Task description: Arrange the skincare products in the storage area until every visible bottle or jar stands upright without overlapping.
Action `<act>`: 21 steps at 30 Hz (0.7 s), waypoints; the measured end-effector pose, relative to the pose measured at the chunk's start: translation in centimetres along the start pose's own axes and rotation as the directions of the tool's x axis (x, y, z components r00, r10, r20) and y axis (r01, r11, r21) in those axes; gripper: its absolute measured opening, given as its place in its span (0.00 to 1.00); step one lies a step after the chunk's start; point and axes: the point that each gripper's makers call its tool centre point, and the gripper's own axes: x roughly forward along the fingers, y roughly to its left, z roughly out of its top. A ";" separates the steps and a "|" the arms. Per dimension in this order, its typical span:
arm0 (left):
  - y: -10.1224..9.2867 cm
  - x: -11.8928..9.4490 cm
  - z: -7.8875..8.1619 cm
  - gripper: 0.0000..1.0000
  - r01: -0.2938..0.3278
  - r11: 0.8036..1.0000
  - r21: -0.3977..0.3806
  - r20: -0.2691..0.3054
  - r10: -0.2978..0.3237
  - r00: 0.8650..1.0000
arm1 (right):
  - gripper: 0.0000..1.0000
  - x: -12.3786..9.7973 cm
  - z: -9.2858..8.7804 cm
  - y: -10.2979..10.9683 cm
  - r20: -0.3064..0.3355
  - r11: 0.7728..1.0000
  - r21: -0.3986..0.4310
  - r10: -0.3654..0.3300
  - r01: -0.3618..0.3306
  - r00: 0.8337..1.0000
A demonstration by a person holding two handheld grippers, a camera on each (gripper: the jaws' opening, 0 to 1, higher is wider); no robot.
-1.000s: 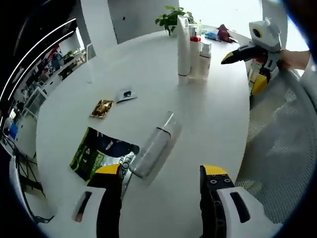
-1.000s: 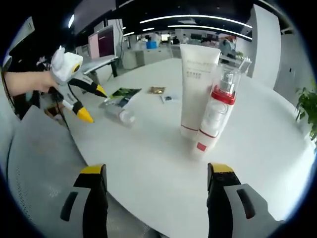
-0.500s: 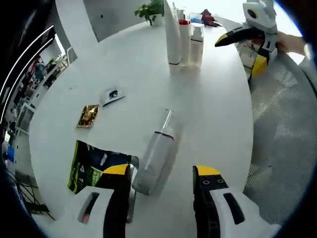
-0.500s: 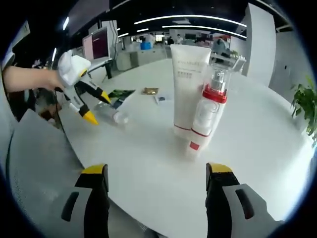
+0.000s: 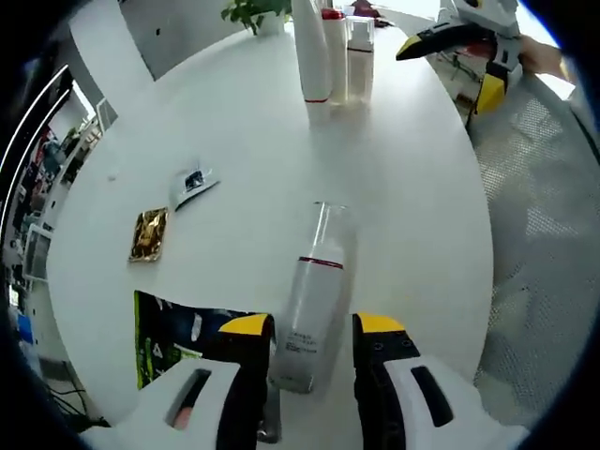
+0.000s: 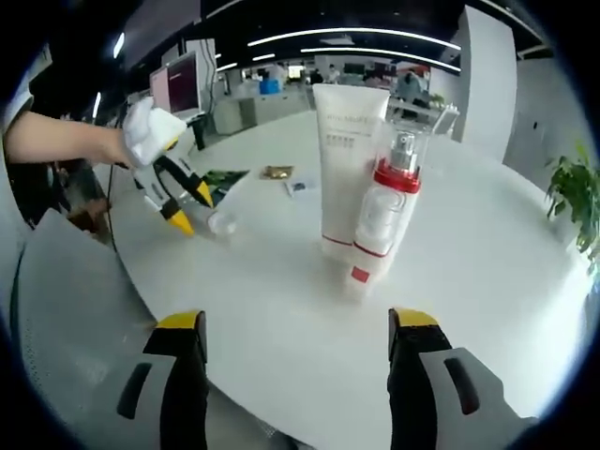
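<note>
One product lies flat: a slim white bottle with a red band and clear cap (image 5: 312, 298), on its side on the round white table (image 5: 403, 187). The bottle is the landmark for all places below. The step in hand, as judged from the frames, is to grip this bottle and stand it upright.

The left gripper (image 5: 311, 328) straddles the bottle's base end, one yellow-tipped jaw on each side. The jaws are parted and appear just beside the body; whether they touch it cannot be told. For a sound grip, close on the white body below the red band, not on the clear cap. Lift the base clear of the table before rotating, then set the base down flat, apart from the other products.

Beyond the bottle's cap end stands the upright group: a tall white tube (image 6: 345, 167), a white pump bottle with a red collar (image 6: 380, 206) touching it, and a further white bottle (image 5: 359, 58). Beside the bottle's base lies a dark green printed packet (image 5: 183, 333); farther off lie a gold sachet (image 5: 147, 234) and a small silver sachet (image 5: 192, 181).

The right gripper (image 6: 296, 323) hovers with jaws wide apart, empty, facing the upright group, well apart from the bottle. In the right gripper view, a hand (image 6: 66, 141) holds the left gripper angled down toward the table.
</note>
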 end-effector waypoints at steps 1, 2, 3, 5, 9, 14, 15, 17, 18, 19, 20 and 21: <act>0.2 0.1 -0.1 0.34 0.001 1.000 0.000 -0.003 -0.001 1.000 | 0.78 0.0 0.0 0.0 -0.001 1.000 -0.002 0.000 0.000 1.000; 0.2 0.1 -0.1 0.34 0.002 1.000 0.000 -0.005 -0.002 1.000 | 0.78 0.0 0.0 0.1 -0.002 1.000 -0.001 0.001 -0.001 1.000; 0.2 0.1 -0.1 0.34 0.003 1.000 -0.002 -0.007 -0.003 1.000 | 0.78 0.0 0.0 0.1 -0.003 1.000 -0.002 0.001 -0.001 1.000; 0.3 0.2 0.0 0.33 0.009 1.000 -0.008 -0.007 -0.009 1.000 | 0.78 0.0 0.0 0.1 -0.005 1.000 -0.003 0.001 -0.001 1.000; 0.2 0.5 0.0 0.26 0.023 1.000 -0.005 -0.014 -0.023 1.000 | 0.78 0.0 0.0 0.1 -0.005 1.000 -0.003 0.002 -0.002 1.000; 0.0 0.7 0.5 0.25 0.020 0.999 -0.032 -0.005 -0.021 1.000 | 0.77 -0.1 0.0 0.3 -0.006 1.000 -0.008 0.004 -0.004 1.000; 0.0 0.7 0.5 0.25 0.023 0.999 -0.043 -0.003 -0.023 1.000 | 0.77 -0.2 0.1 0.3 -0.006 1.000 -0.009 0.005 -0.005 1.000; -0.1 0.6 0.5 0.25 0.027 0.998 -0.049 -0.001 -0.027 1.000 | 0.77 -0.2 0.1 0.4 -0.007 1.000 -0.011 0.006 -0.006 1.000; -0.1 0.6 0.7 0.25 0.030 0.998 -0.055 0.008 -0.029 1.000 | 0.77 -0.2 0.1 0.4 -0.007 1.000 -0.013 0.007 -0.007 1.000; -0.2 0.5 0.9 0.25 0.031 0.997 -0.069 0.018 -0.030 0.999 | 0.77 -0.2 0.1 0.4 -0.007 1.000 -0.013 0.008 -0.008 1.000; -0.6 0.2 1.4 0.25 0.051 0.992 -0.111 0.046 -0.046 0.998 | 0.77 -0.2 0.1 0.5 -0.006 1.000 -0.016 0.008 -0.008 1.000; -0.8 0.1 1.6 0.25 0.067 0.987 -0.144 0.068 -0.058 0.996 | 0.77 -0.3 0.1 0.5 -0.007 1.000 -0.017 0.009 -0.009 1.000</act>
